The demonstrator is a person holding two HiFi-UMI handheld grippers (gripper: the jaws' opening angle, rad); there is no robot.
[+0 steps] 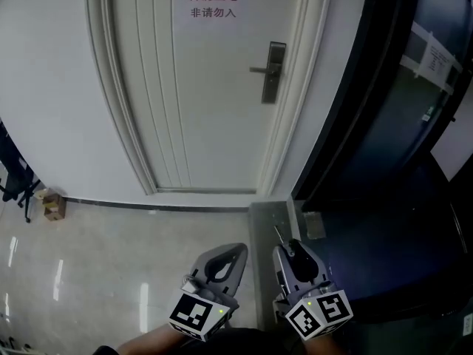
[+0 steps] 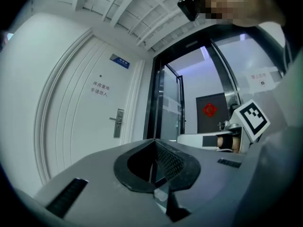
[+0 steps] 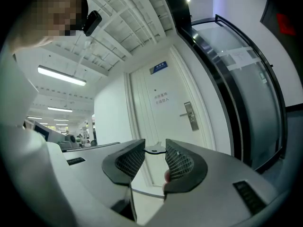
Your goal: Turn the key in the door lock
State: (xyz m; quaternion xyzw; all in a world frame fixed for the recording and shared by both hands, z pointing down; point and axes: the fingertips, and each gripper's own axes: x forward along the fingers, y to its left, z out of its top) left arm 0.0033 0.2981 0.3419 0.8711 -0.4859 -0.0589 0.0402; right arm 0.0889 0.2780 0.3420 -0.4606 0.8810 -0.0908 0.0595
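A white door (image 1: 207,87) stands closed ahead, its metal lock plate and lever handle (image 1: 272,71) on the right side. The same lock (image 3: 191,116) shows far off in the right gripper view, and the lock (image 2: 118,122) is small in the left gripper view. My right gripper (image 1: 285,247) is low in the head view, well short of the door. It is shut on a small metal key (image 3: 154,150), gripped by its head between the jaw tips; the key (image 1: 278,234) pokes forward. My left gripper (image 1: 239,248) hangs beside it, shut and empty, its jaws (image 2: 154,143) meeting.
Red characters (image 1: 213,4) are printed on the door. A dark curved glass partition (image 1: 399,124) runs along the right. A small cardboard box (image 1: 53,204) and a black chair (image 1: 18,183) stand by the wall at the left. The floor is glossy tile.
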